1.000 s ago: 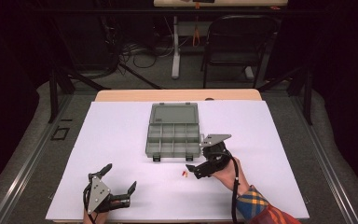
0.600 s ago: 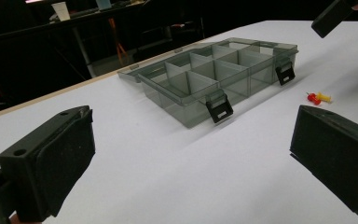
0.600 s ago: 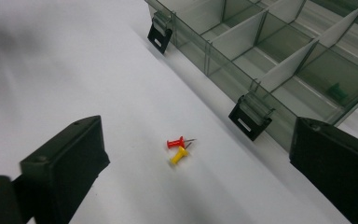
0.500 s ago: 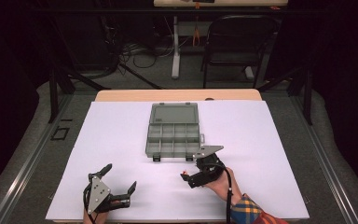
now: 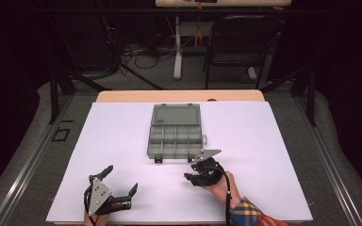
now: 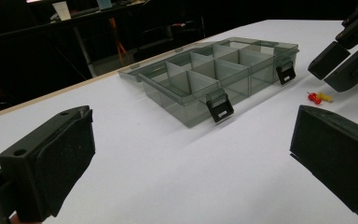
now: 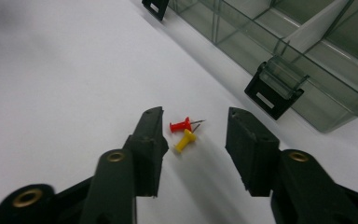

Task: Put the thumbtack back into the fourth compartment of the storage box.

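Note:
A red push pin (image 7: pixel 182 125) and a yellow push pin (image 7: pixel 185 140) lie touching on the white table, just in front of a clear grey compartment box (image 5: pixel 175 132) whose lid lies open at the back. My right gripper (image 7: pixel 196 116) is open, low over the table, with one jaw on each side of the two pins. In the high view the right gripper (image 5: pixel 191 179) sits near the box's front right corner. My left gripper (image 5: pixel 120 180) rests open at the near left with nothing between its jaws. From the left gripper (image 6: pixel 196 140) view, both pins (image 6: pixel 318 97) lie under the right gripper (image 6: pixel 335 65).
The box has two black latches (image 7: pixel 272 95) on its front wall, close to the pins. The white table sheet (image 5: pixel 264 141) stretches wide on both sides. A chair (image 5: pixel 245 47) and cables stand on the floor beyond the far edge.
My right gripper has moved down and toward the near left, from beside the box's corner to a spot around the two pins. The left gripper has stayed still.

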`<state>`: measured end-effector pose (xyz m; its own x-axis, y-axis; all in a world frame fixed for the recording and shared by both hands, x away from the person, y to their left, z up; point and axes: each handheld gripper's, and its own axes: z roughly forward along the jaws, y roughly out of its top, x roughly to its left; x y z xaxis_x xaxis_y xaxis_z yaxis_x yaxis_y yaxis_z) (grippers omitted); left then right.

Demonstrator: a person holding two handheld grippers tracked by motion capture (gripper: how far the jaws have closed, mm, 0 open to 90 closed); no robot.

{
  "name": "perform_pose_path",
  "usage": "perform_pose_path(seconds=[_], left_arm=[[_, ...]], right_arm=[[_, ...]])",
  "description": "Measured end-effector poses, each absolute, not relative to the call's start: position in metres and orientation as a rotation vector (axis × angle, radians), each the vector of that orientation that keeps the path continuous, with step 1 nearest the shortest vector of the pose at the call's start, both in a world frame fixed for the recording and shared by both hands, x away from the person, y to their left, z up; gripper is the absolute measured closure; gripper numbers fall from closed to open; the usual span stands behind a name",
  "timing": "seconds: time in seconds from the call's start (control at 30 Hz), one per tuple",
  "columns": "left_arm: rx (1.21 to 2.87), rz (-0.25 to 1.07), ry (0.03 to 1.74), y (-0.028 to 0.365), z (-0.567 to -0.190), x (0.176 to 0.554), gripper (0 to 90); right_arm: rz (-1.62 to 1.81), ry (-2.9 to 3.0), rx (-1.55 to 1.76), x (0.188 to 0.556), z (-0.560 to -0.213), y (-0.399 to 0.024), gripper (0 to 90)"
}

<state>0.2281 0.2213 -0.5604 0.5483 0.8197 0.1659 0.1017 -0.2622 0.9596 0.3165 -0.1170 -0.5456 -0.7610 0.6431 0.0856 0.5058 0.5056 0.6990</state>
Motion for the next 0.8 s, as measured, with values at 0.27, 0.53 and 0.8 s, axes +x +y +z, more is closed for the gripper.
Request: perform_pose_path(seconds=[0.27, 0.53, 0.8], left_arm=[[1.713, 0.84, 0.776, 0.2213, -0.5602, 0.2276, 0.0], [1.716, 0.84, 0.772, 0.2215, -0.5598, 0.2273, 0.0], [1.716, 0.84, 0.771, 0.2213, -0.5597, 0.2272, 0.0]], right_arm=[[1.114, 2.571, 1.009, 0.3168, -0.5495, -0.1132, 70.4], [1.077, 2.583, 1.005, 0.3174, -0.554, -0.1093, 75.8], [1.055, 2.593, 1.015, 0.318, -0.5552, -0.1118, 84.1]])
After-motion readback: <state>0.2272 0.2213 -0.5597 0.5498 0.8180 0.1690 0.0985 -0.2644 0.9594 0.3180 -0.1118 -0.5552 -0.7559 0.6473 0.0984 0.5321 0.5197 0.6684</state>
